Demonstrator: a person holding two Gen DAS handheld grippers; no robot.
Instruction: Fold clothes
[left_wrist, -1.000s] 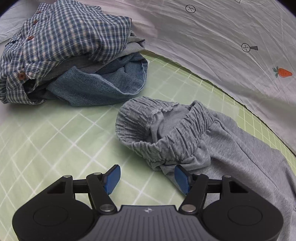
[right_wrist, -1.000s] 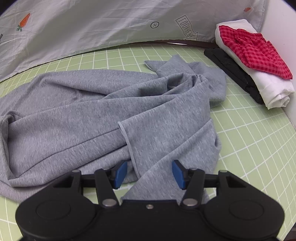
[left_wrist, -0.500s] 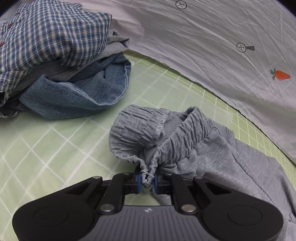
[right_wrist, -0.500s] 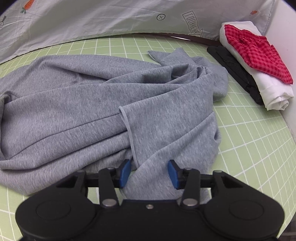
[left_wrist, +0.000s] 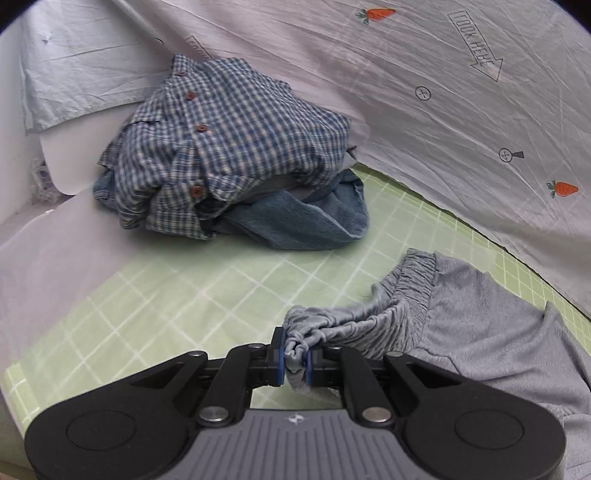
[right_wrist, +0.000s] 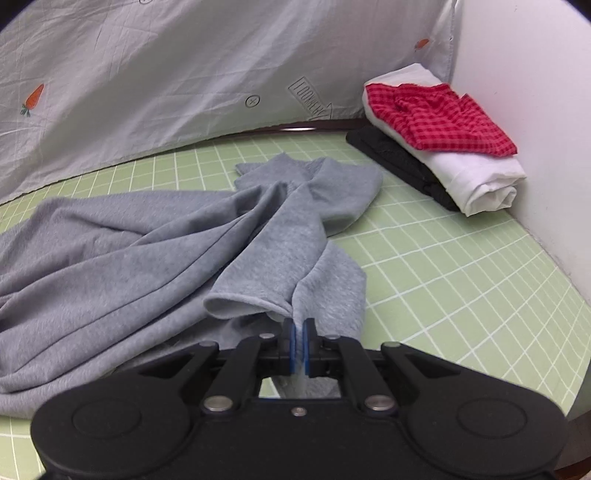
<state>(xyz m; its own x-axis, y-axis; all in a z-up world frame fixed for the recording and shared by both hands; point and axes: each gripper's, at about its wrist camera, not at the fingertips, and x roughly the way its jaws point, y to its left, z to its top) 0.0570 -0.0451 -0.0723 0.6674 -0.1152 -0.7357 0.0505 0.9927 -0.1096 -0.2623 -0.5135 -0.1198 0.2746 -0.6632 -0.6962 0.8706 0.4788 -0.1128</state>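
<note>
Grey sweatpants (left_wrist: 476, 325) lie crumpled on the green grid mat (left_wrist: 207, 291). My left gripper (left_wrist: 295, 360) is shut on the gathered elastic waistband, which bunches between its blue pads. In the right wrist view the grey sweatpants (right_wrist: 155, 251) spread leftward in long folds, one leg twisted toward the back. There my right gripper (right_wrist: 298, 349) is shut on the hem of a pant leg, the cuff opening gaping just left of the jaws.
A heap of a blue checked shirt (left_wrist: 236, 147) over denim (left_wrist: 306, 221) sits at the back left. Folded clothes, red checked (right_wrist: 439, 118) on white (right_wrist: 484, 177) on black (right_wrist: 402, 162), stack against the right wall. A printed sheet (right_wrist: 166, 74) hangs behind the mat.
My right gripper went from open to shut on the pant-leg hem. My left gripper, shut on the waistband since half a second ago, has pulled it back and stretched it out.
</note>
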